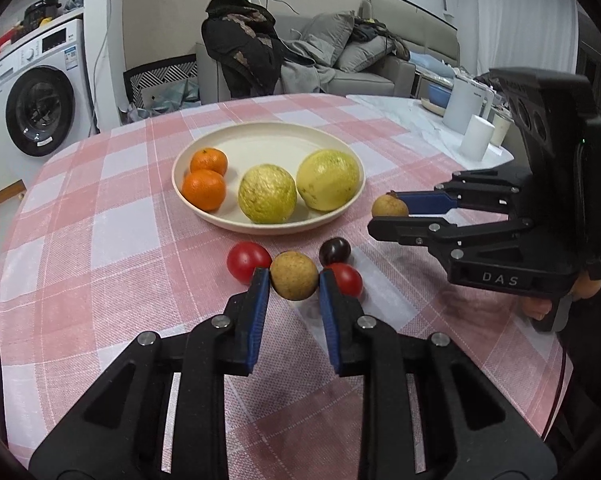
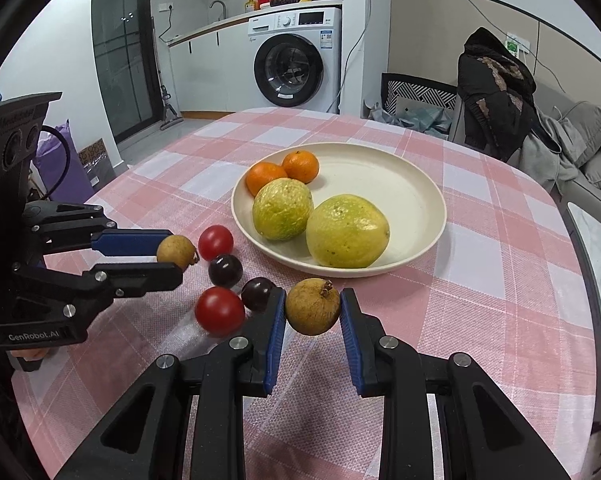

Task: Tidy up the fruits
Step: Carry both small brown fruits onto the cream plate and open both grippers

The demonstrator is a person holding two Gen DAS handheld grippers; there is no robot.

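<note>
A cream plate [image 1: 342,146] [image 2: 416,184] on the pink checked table holds two oranges [image 1: 204,189] [image 2: 300,166] and two yellow-green fruits [image 1: 327,179] [image 2: 346,230]. My left gripper [image 1: 293,280] [image 2: 171,252] is shut on a brown longan [image 1: 293,275] [image 2: 176,251]. My right gripper [image 2: 312,306] [image 1: 388,213] is shut on another brown longan [image 2: 312,307] [image 1: 389,205], just in front of the plate. Two red tomatoes [image 1: 247,261] [image 2: 219,311] and dark grapes [image 1: 334,251] [image 2: 225,270] lie on the cloth between the grippers.
White cups and containers [image 1: 476,136] stand on the marble table part at the right. A chair draped with a black coat [image 2: 496,92] stands behind the table. A washing machine [image 2: 292,60] and a sofa [image 1: 360,52] are farther back.
</note>
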